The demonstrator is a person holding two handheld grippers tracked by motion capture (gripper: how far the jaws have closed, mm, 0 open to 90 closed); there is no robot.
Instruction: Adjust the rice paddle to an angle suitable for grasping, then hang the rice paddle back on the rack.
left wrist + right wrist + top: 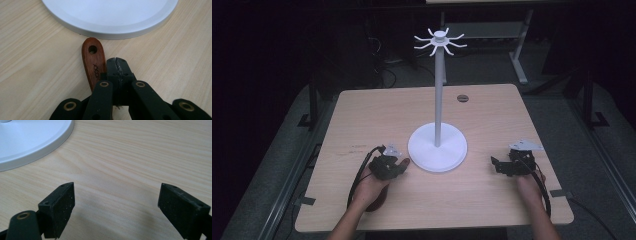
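1. Left gripper view: left gripper (117,65) has its jaws pressed together, empty; wooden handle (93,63) lies just beside them, its holed end near the stand base (110,18)
2. Right gripper (116,206) gapes wide, holding nothing
3. Best to open, centre over the handle, then close
4. No containers around

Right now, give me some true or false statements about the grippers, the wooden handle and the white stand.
1. The left gripper has its jaws shut. True.
2. The wooden handle is clamped between those jaws. False: it lies beside them.
3. The right gripper is shut. False: its jaws stand wide apart, nothing between them.
4. The stand is upright on the table. True.
5. A utensil hangs from the stand's hooks. False: the hooks are bare.
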